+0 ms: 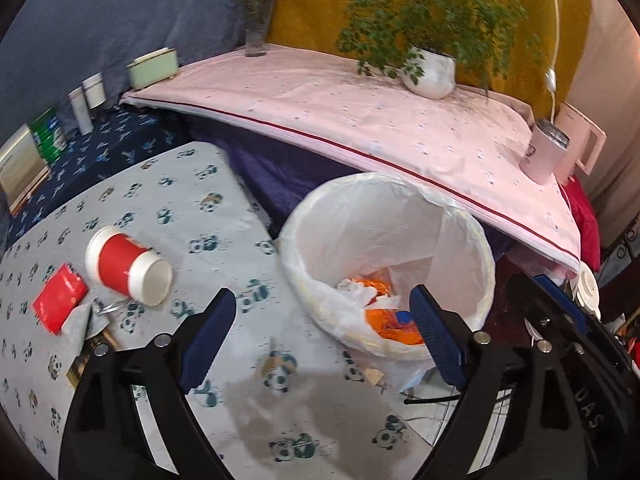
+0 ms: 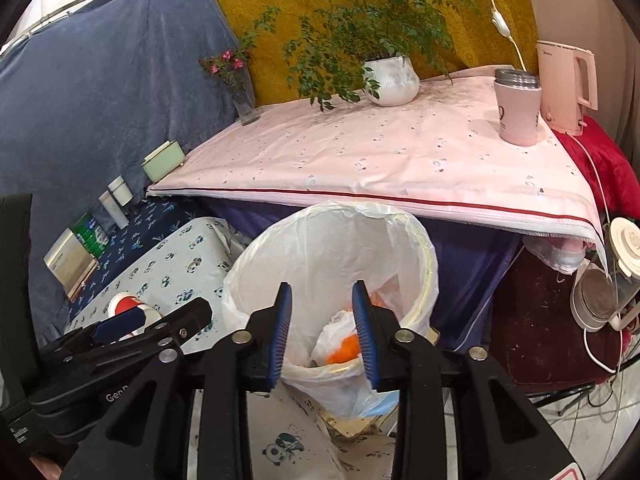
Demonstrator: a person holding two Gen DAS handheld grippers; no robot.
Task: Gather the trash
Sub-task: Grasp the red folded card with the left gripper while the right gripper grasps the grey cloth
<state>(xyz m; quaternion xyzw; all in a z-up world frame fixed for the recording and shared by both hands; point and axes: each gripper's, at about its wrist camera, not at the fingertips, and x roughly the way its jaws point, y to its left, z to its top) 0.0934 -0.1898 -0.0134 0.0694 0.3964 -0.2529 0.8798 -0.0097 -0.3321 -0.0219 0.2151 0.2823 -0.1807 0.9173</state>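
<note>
Two grippers are hanging over the lined trash bin right now, both angled down toward its mouth. Orange and white trash is lying at the bottom of the bag, and the left gripper is standing wide apart above the bin's near rim, nothing between its blue pads. The right gripper is sitting partly spread directly over that trash, pads clear of everything, holding nothing. Off to the left of the bin, on the panda-print cloth, a red-and-white cup is lying on its side, and a red packet is resting flat just beside it, both well outside the left gripper's fingers. Behind the bin, a pink-covered table is carrying a potted plant.
</note>
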